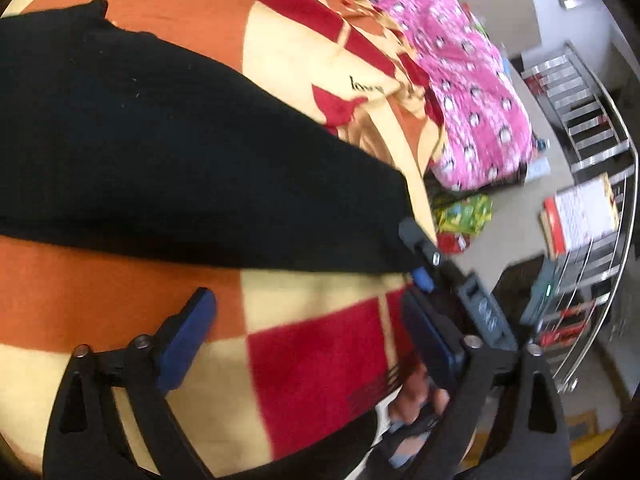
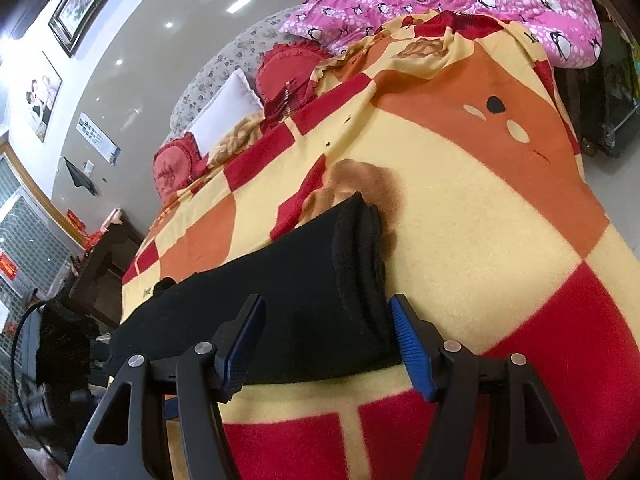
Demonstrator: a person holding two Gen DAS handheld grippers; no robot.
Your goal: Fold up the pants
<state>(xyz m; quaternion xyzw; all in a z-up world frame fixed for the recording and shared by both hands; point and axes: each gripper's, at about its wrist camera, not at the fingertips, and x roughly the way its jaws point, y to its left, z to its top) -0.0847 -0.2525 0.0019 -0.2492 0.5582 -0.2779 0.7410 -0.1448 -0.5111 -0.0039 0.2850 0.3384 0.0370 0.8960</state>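
The black pants (image 1: 168, 168) lie folded into a long band on a red, orange and yellow checked blanket (image 1: 312, 352). My left gripper (image 1: 308, 316) is open and empty, just in front of the pants' near edge. The right gripper (image 1: 424, 256) shows in the left wrist view at the pants' right end. In the right wrist view the pants (image 2: 296, 296) stretch to the left, and my right gripper (image 2: 326, 320) is open with its fingers either side of the pants' ribbed end (image 2: 360, 264), not closed on it.
A pink penguin-print quilt (image 1: 460, 80) lies bunched at the blanket's far end (image 2: 500, 4). Red cushions and a white pillow (image 2: 228, 108) sit at the bed's head. A metal rack (image 1: 592, 184) with boxes stands beside the bed. Green packets (image 1: 464, 216) lie on the floor.
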